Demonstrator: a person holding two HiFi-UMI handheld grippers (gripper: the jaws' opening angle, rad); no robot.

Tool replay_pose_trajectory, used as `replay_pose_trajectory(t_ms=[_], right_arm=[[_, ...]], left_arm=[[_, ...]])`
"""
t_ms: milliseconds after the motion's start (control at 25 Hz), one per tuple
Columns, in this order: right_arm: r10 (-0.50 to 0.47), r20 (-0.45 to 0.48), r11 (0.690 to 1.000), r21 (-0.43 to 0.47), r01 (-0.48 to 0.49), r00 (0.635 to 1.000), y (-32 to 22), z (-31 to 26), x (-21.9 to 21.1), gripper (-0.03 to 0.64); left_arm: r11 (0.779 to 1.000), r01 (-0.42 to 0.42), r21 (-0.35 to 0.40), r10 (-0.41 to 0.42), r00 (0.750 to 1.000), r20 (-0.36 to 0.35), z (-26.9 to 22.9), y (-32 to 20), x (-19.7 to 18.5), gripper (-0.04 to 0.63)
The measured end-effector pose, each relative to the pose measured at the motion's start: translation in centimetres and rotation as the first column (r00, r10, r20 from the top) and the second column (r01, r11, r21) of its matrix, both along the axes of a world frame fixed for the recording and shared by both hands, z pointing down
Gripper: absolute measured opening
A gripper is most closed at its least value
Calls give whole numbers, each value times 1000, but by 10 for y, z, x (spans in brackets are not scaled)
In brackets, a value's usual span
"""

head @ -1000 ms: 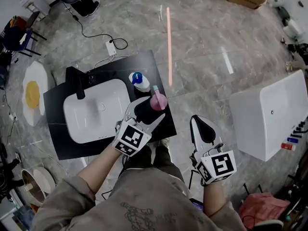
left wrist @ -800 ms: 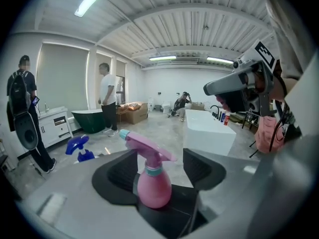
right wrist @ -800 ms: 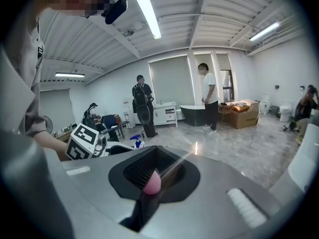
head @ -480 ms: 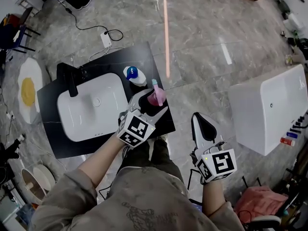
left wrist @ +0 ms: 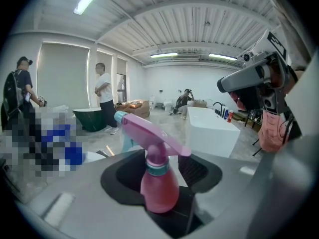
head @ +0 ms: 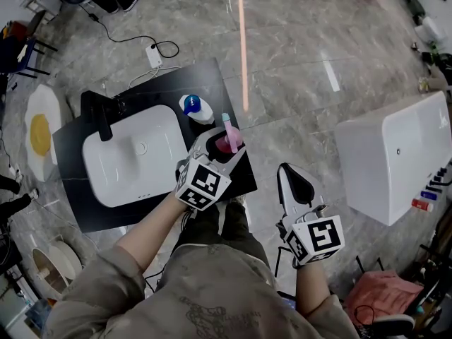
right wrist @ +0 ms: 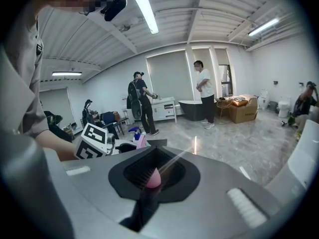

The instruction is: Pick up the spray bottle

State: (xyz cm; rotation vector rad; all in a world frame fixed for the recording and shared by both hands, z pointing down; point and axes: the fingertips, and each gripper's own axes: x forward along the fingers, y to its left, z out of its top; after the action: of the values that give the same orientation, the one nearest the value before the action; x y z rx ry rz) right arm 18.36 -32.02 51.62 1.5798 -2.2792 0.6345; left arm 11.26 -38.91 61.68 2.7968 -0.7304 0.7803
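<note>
Nearest us, our right gripper (head: 292,182) has its jaws closed together, holding nothing. Our left gripper (head: 223,147) has its jaws apart on either side of the pink spray bottle (left wrist: 159,185), upright on the black counter (head: 212,90). Beyond stands a blue-capped bottle (head: 195,109), beside the white sink (head: 113,182).

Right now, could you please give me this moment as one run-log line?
left gripper: jaws flank spray bottle, grip unclear | right gripper: jaws together | bottle upright

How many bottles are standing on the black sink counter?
2. The pink plastic spray bottle stands near the black counter's right edge. The white bottle with a blue cap stands just beyond it, beside the white basin. None looks hidden.
</note>
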Motion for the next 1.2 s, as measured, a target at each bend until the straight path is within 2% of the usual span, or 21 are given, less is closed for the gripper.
replay_pose_trajectory(t_ms=[160, 280, 520, 920, 1200], right_arm=[[0, -3, 1000, 3, 0, 1000, 2, -3, 0, 29], [-7, -7, 1000, 17, 7, 1000, 1, -8, -1, 29], [-22, -21, 997, 68, 24, 1000, 0, -31, -5, 29], [-43, -57, 970, 235, 56, 997, 0, -107, -8, 29], [-71, -90, 933, 346, 98, 993, 12, -163, -15, 29]], left_arm=[[1000, 17, 9, -16, 1000, -12, -7, -1, -4, 146], [1000, 30, 0, -30, 999, -31, -14, -1, -7, 143], [998, 47, 38, -45, 998, -49, -44, 1, -17, 143], [985, 91, 146, -75, 991, -111, -132, 8, -41, 143], [957, 122, 263, -73, 980, -186, -213, 18, -54, 143]])
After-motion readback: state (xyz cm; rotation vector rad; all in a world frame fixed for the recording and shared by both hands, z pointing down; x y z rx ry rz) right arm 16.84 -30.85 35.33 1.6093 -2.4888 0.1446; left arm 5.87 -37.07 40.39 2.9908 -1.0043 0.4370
